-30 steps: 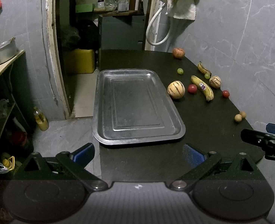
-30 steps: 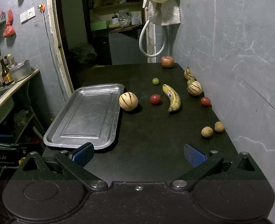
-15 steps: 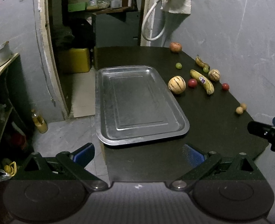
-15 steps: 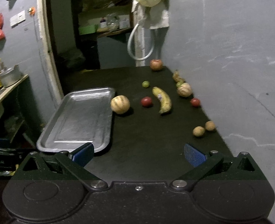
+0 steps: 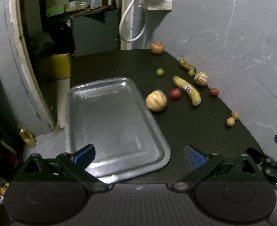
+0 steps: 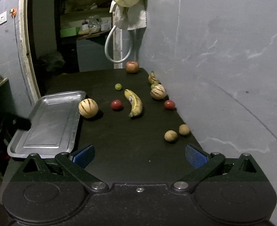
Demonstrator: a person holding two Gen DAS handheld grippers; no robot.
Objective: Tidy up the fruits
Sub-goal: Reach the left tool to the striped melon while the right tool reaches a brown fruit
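Left wrist view: the left gripper (image 5: 139, 155) hangs low over the near end of the steel tray (image 5: 82, 101), its blue-padded fingers (image 5: 84, 153) spread wide with nothing between them. One pad sits above the tray's near left corner, the other above bare table (image 5: 185, 131) just right of the tray. The tray is bare. All fruit lies on the black table to its right: a striped melon (image 5: 155, 100) just beside the tray's right rim, a red tomato (image 5: 175, 93) next to it, then a banana (image 5: 188, 90) with a small sticker whose print is too small to read. Beyond are a green lime (image 5: 159, 71), an apple (image 5: 157, 48) at the far edge, a smaller banana (image 5: 186, 64) by the wall and a second striped melon (image 5: 200, 78). Part of the right gripper (image 5: 270, 164) shows at the right edge, with white lettering cut off and unreadable.

Right wrist view: the right gripper (image 6: 139, 155) is held level at the table's near end, pointing along it toward the fruit, its fingers (image 6: 196, 158) released and wide apart, grasping nothing. Two brown round fruits (image 6: 177, 132) lie touching each other, nearest on the right. A second tomato (image 6: 169, 104) sits near the wall. The banana's sticker is again illegible. A dark piece of the left gripper overlaps the tray's left rim.
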